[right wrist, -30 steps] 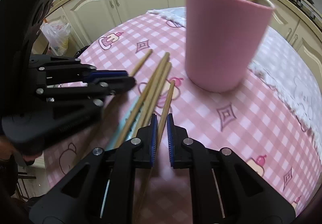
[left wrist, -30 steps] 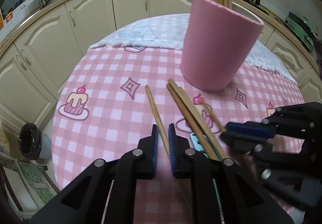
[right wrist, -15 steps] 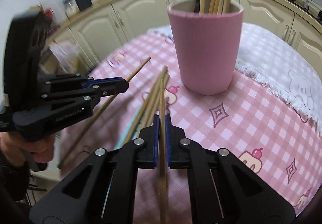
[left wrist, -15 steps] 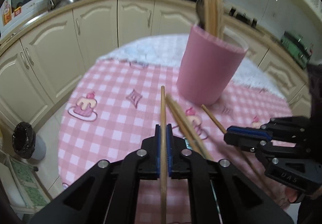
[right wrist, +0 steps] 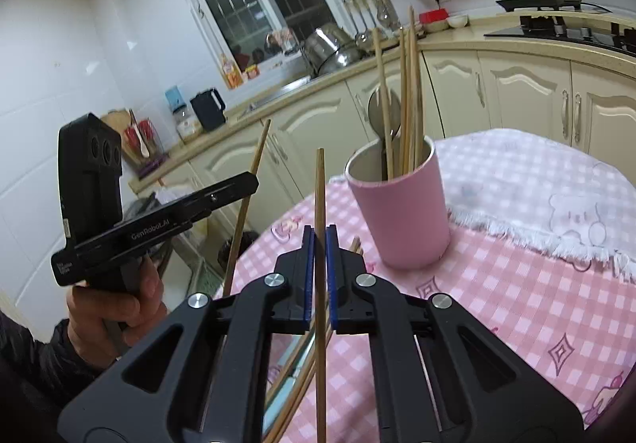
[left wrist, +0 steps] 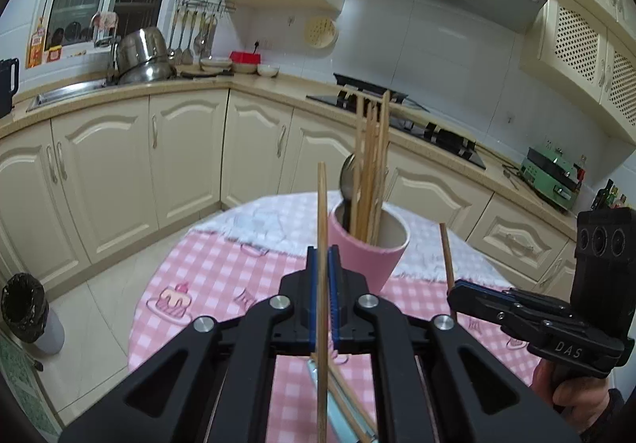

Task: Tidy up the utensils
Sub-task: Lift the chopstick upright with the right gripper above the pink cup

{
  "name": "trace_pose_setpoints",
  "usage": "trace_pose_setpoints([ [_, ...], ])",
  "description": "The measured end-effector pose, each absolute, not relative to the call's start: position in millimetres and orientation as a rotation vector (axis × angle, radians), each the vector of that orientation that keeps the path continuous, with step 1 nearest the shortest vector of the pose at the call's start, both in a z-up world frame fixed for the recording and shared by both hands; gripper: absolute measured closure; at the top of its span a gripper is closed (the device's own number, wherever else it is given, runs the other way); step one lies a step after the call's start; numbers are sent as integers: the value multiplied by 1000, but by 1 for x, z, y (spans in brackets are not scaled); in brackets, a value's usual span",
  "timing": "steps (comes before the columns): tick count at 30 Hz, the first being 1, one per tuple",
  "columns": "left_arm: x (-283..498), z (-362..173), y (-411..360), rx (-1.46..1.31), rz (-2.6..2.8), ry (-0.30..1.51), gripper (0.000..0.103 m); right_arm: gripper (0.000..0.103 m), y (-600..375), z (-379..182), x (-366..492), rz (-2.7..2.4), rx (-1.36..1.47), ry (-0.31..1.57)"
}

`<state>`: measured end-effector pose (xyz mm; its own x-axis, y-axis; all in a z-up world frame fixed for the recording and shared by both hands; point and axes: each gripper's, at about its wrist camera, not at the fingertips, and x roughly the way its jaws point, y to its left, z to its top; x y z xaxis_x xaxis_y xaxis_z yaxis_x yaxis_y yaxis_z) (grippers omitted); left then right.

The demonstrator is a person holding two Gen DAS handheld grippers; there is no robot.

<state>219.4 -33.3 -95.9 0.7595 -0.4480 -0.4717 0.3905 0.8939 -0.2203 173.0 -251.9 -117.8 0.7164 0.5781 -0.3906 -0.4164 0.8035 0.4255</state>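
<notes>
My left gripper [left wrist: 322, 250] is shut on a wooden chopstick [left wrist: 322, 196] that stands nearly upright, lifted above the pink checked table [left wrist: 206, 276]. My right gripper [right wrist: 319, 230] is likewise shut on a second chopstick [right wrist: 319, 188], also raised. Each gripper shows in the other's view: the right gripper [left wrist: 455, 290] with its chopstick [left wrist: 445, 248], the left gripper [right wrist: 250, 180] with its chopstick [right wrist: 256, 156]. The pink cup [right wrist: 401, 216] stands just beyond both, holding several chopsticks [right wrist: 409, 93] and a metal spoon [right wrist: 383, 109]. More chopsticks [left wrist: 346, 391] and a light blue utensil [left wrist: 338, 415] lie on the table under the grippers.
A white fringed cloth [right wrist: 536, 196] covers the table's far side behind the cup. Cream cabinets [left wrist: 119, 172] ring the table closely. A black-lined bin [left wrist: 24, 307] stands on the floor at the left. A person's hand [right wrist: 115, 304] grips the left tool.
Both grippers closed, each on one chopstick that lay on the table, then rose and tipped upward. The two chopsticks are now off the table, standing near upright in front of the cup.
</notes>
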Motion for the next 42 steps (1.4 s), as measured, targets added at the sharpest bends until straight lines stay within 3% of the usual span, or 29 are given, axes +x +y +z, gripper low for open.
trace_pose_setpoints([
  [25,223,-41,-56,-128,-494,316,98,97,-265,-52,177,572,303,350],
  [42,274,39,-88,-196,-532,48,98,97,-289,46,225,514,226,169],
])
